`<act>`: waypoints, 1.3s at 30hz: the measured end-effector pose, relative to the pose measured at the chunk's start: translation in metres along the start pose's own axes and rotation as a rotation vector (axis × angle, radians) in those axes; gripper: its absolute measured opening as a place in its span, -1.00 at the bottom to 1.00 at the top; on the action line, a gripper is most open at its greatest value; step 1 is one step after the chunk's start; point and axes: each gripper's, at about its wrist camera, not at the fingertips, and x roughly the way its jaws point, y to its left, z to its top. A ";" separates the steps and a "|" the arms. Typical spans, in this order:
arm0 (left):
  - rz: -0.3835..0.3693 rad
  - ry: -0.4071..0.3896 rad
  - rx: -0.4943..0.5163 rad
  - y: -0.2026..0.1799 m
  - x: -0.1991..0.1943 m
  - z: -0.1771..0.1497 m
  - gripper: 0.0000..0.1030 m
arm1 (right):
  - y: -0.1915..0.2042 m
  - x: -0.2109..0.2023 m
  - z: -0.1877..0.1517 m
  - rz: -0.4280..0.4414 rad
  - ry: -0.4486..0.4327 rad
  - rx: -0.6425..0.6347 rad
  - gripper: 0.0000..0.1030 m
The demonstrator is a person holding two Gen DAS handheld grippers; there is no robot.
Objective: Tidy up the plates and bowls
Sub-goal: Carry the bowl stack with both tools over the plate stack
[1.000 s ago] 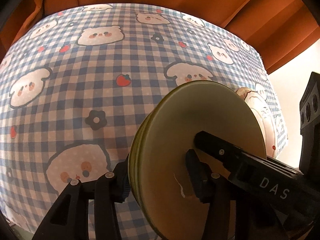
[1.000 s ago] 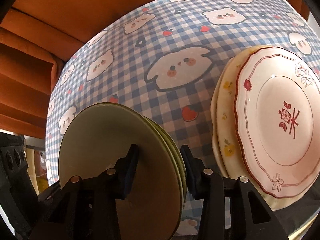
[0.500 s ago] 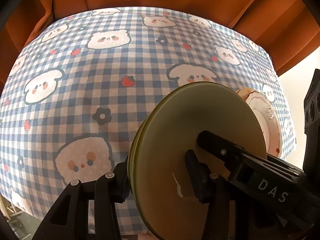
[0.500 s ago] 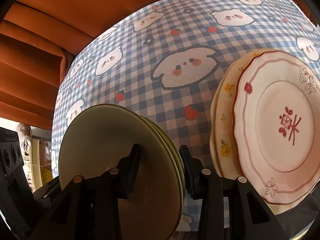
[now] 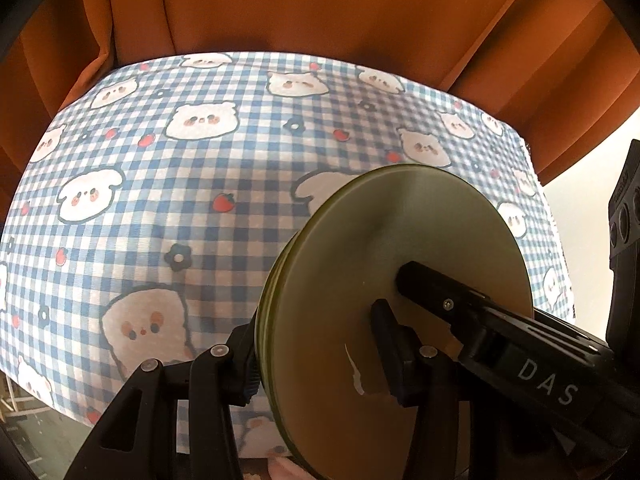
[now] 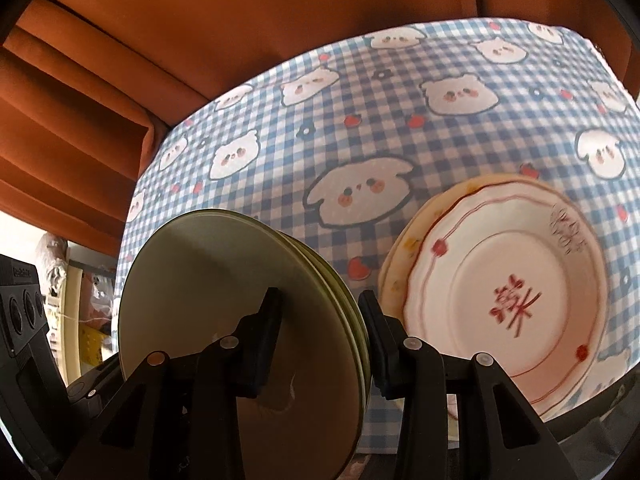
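Observation:
A stack of olive-green plates (image 5: 400, 248) is held on edge above the table, clamped from both sides. My left gripper (image 5: 316, 348) is shut on the stack's near rim. My right gripper (image 6: 320, 328) is shut on the same stack (image 6: 224, 280), and its finger shows across the plate face in the left wrist view (image 5: 472, 312). On the checked tablecloth, in the right wrist view, a white plate with red trim (image 6: 504, 288) lies on top of a cream plate with yellow flowers (image 6: 404, 248).
The table has a blue-white checked cloth with bear prints (image 5: 168, 184). Orange curtains (image 5: 320, 8) hang behind it. The table's near edge (image 5: 52, 396) and right edge (image 5: 560, 240) are close. Cluttered shelving (image 6: 80, 300) shows at the left in the right wrist view.
Both grippers have risen and drawn back with the green stack; the table looks farther away and more curtain shows. The white plate stack has stayed on the cloth.

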 end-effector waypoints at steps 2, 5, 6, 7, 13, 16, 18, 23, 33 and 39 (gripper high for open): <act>-0.001 -0.006 -0.004 -0.007 0.000 0.000 -0.04 | -0.006 -0.006 0.002 0.002 -0.006 -0.010 -0.15; -0.003 -0.013 -0.006 -0.021 0.003 -0.002 -0.05 | -0.017 -0.015 0.003 0.002 -0.011 -0.019 -0.15; -0.004 -0.013 -0.008 -0.026 0.004 -0.003 -0.05 | -0.022 -0.018 0.002 0.001 -0.012 -0.020 -0.15; -0.005 -0.014 -0.009 -0.031 0.005 -0.005 -0.05 | -0.026 -0.019 0.002 0.000 -0.011 -0.020 -0.15; -0.011 -0.028 -0.017 -0.059 0.009 -0.013 -0.05 | -0.054 -0.033 -0.002 -0.004 -0.014 -0.026 -0.15; -0.015 -0.037 -0.018 -0.072 0.012 -0.018 -0.05 | -0.067 -0.041 -0.003 -0.007 -0.024 -0.035 -0.15; -0.017 -0.038 -0.020 -0.080 0.016 -0.021 -0.05 | -0.076 -0.044 -0.005 -0.009 -0.027 -0.035 -0.15; -0.029 -0.045 -0.018 -0.099 0.023 -0.025 -0.05 | -0.097 -0.052 -0.007 -0.015 -0.033 -0.035 -0.15; -0.062 -0.021 0.008 -0.133 0.044 -0.027 -0.06 | -0.140 -0.064 -0.010 -0.051 -0.043 -0.004 -0.15; -0.071 -0.001 0.001 -0.138 0.053 -0.024 -0.06 | -0.154 -0.062 -0.009 -0.064 -0.031 0.006 -0.15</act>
